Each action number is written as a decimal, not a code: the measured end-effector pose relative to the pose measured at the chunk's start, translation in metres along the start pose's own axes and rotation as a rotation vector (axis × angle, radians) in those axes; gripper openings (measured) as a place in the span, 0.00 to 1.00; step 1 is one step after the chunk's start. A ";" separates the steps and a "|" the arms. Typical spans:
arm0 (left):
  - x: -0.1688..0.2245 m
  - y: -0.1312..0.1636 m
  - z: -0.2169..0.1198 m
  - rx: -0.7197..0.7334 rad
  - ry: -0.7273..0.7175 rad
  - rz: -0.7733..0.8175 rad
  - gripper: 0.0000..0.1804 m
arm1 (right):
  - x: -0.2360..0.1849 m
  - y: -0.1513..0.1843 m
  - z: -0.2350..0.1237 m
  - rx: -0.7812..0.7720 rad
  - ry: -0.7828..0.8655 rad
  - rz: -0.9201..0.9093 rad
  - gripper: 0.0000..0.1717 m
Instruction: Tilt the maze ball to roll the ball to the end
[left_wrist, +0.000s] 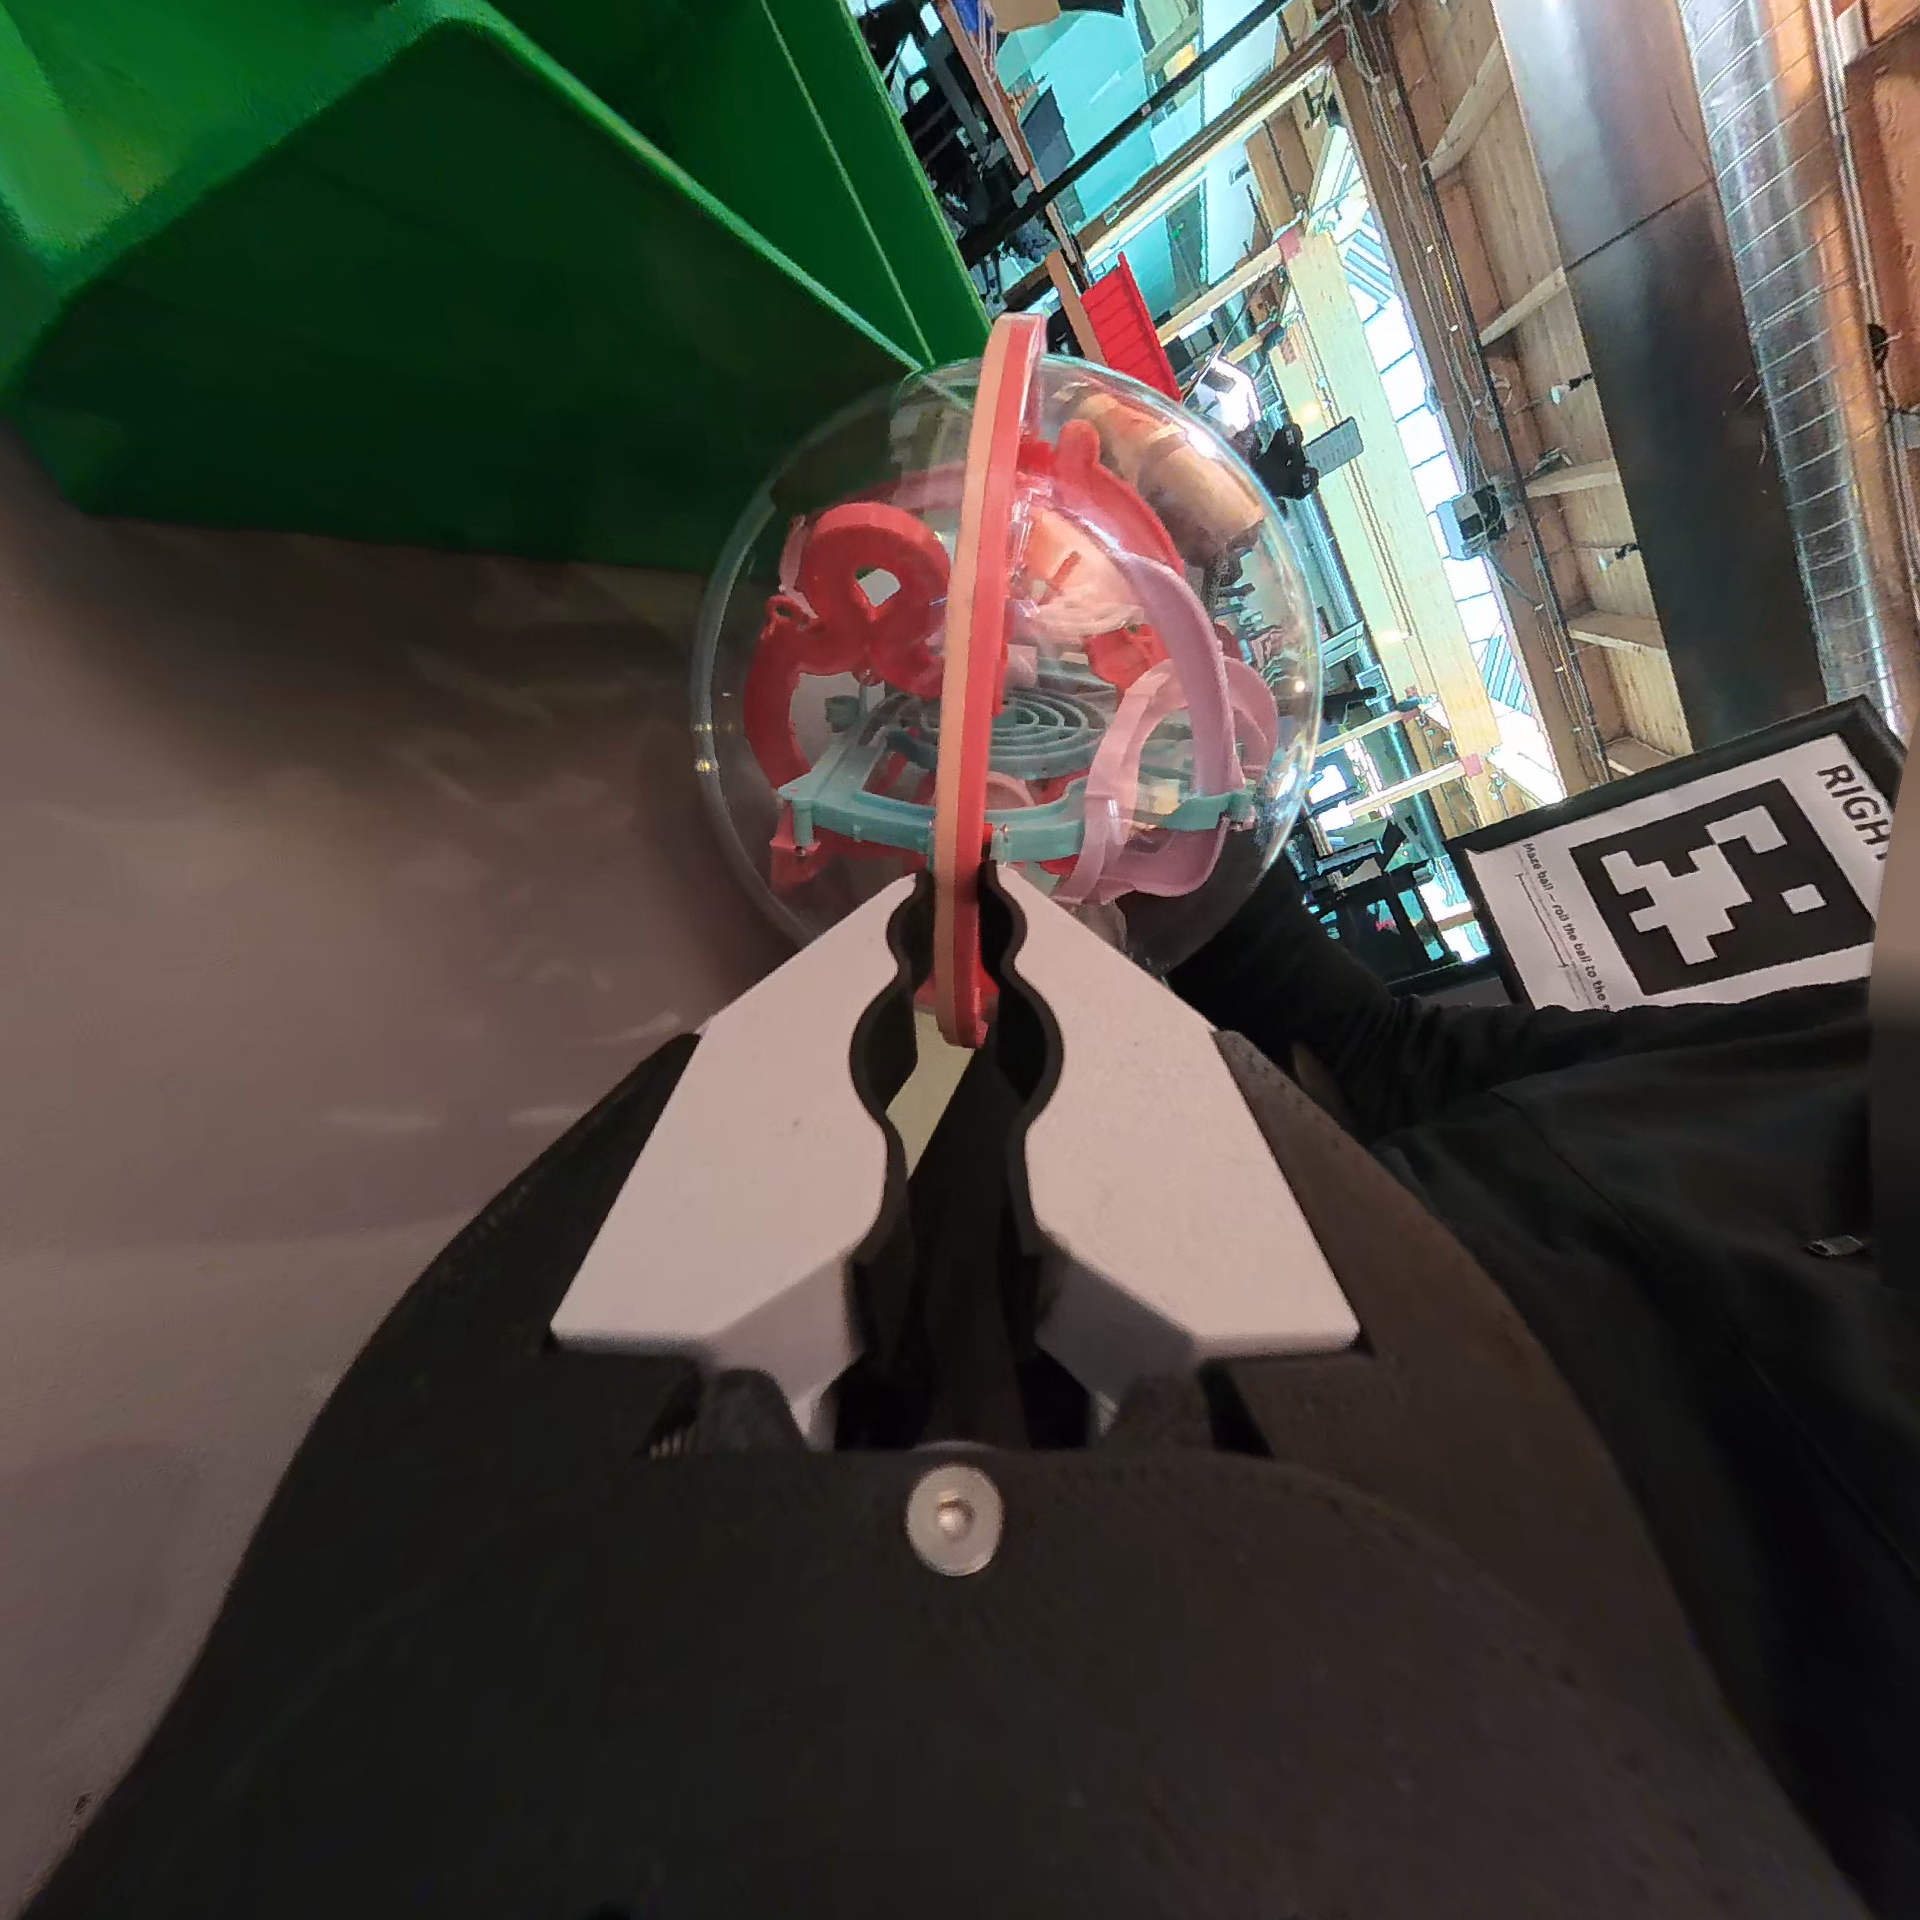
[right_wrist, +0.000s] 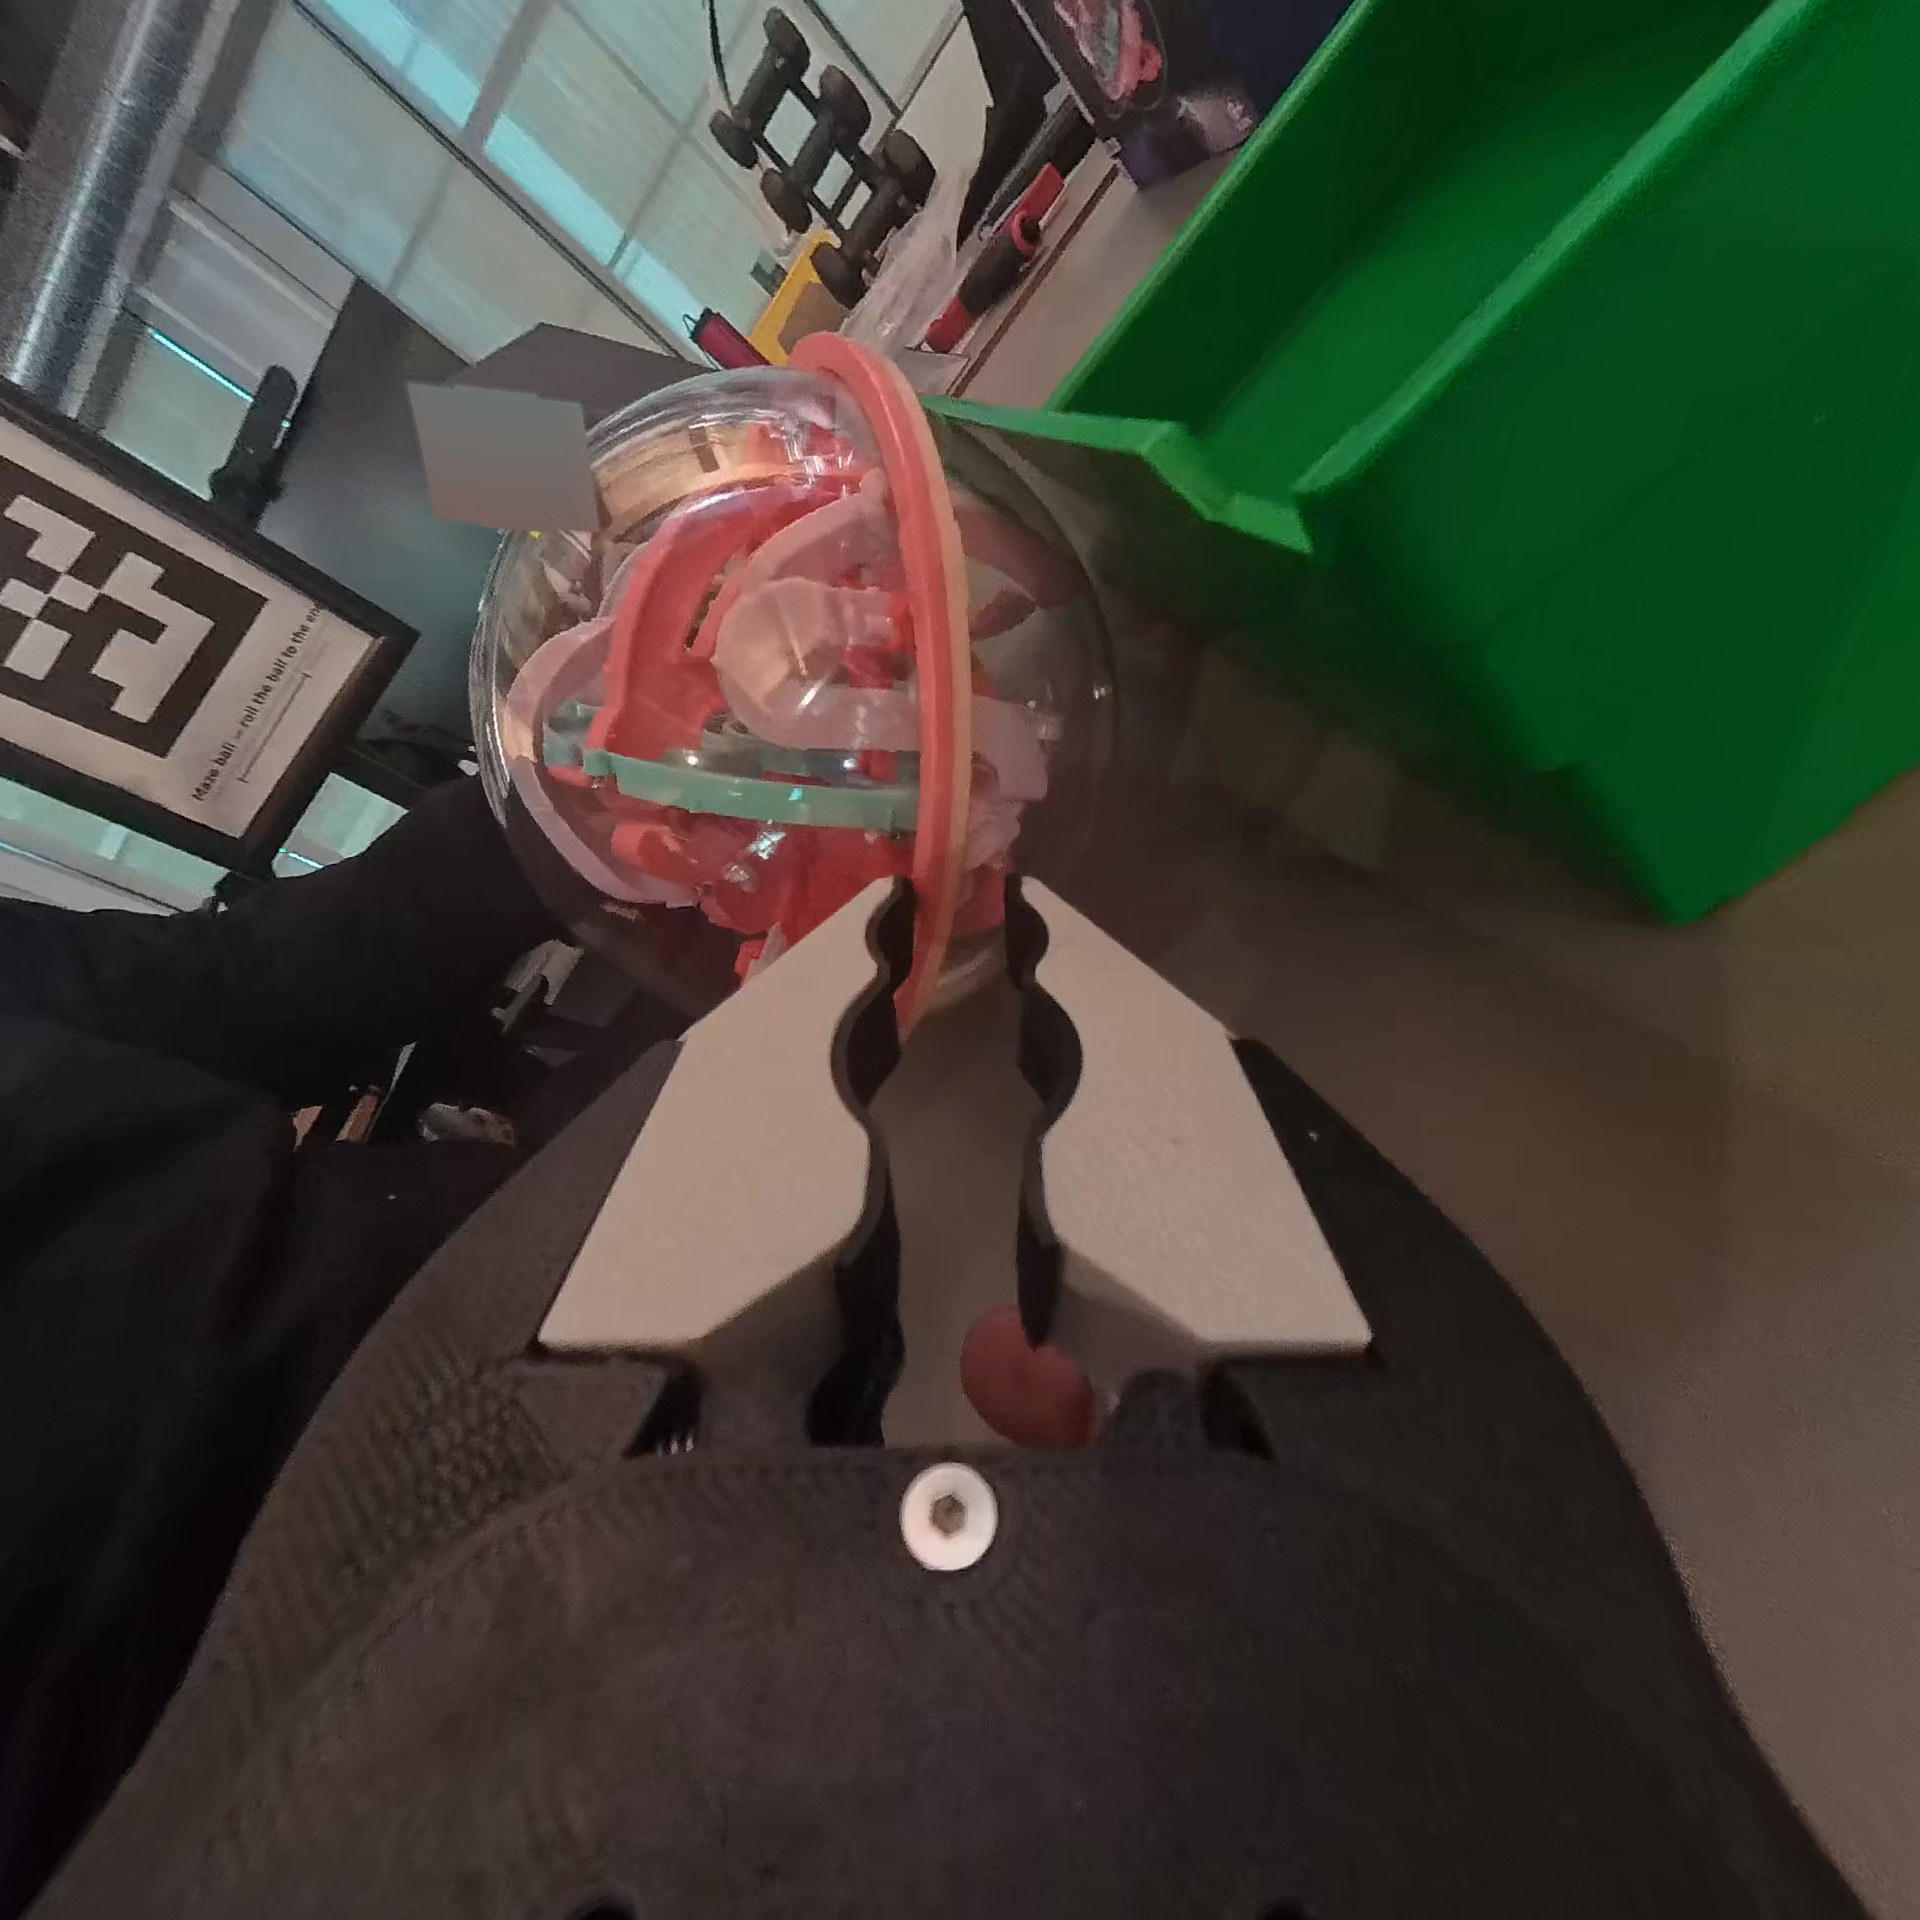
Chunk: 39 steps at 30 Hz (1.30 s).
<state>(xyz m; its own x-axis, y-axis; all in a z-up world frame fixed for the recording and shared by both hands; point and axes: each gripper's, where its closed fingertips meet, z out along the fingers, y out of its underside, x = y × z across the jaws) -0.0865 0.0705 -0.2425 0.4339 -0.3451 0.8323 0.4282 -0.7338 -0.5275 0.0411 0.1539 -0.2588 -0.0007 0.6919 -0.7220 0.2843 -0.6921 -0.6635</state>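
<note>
Maze ball (left_wrist: 1003, 665), left wrist view: clear sphere at 12 o'clock from the left claw (left_wrist: 958, 894), coral, pink and teal tracks inside. A coral equator rim (left_wrist: 971, 727) runs edge-on toward the camera. Both dark wavy pads (left_wrist: 1013, 935) press on that rim; left claw is clenched on it. The sphere's underside is not shown, so I cannot tell whether it rests on the grey desk (left_wrist: 312, 831). Green bins (left_wrist: 416, 260) at 10 o'clock. A framed marker card (left_wrist: 1704, 883) at 3 o'clock. Workshop hall with timber beams behind.

Right wrist view: same ball (right_wrist: 790, 665) at 12 o'clock from the right claw (right_wrist: 956, 904). Rim (right_wrist: 935, 623) sits between the fingers, close against the left pad (right_wrist: 891, 935); a plain gap separates it from the right pad. Right claw is released, not gripping. Green bin (right_wrist: 1558, 416) at 2 o'clock, dumbbells (right_wrist: 821, 135) at 12, marker card (right_wrist: 156, 644) at 9. Desk (right_wrist: 1507, 1143) smooth, pale.

Judgement: shell looks hard, glossy and slippery, light, likely crackable if squeezed. The flat rim is the only sound hold; pinch it at opposite sides.
</note>
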 end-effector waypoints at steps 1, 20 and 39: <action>-0.001 0.000 0.000 0.003 0.002 -0.005 0.04 | -0.001 0.000 0.001 0.005 -0.009 0.005 0.08; 0.005 0.006 0.000 -0.033 0.014 -0.065 0.04 | -0.007 0.006 -0.002 -0.041 -0.062 0.066 0.03; -0.001 0.004 0.003 -0.027 -0.008 -0.098 0.04 | -0.008 -0.002 -0.006 -0.077 -0.084 0.125 0.03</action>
<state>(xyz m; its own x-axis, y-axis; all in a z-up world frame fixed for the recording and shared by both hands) -0.0828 0.0702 -0.2458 0.3970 -0.2663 0.8783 0.4474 -0.7794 -0.4386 0.0460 0.1506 -0.2504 -0.0397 0.5795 -0.8140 0.3598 -0.7517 -0.5527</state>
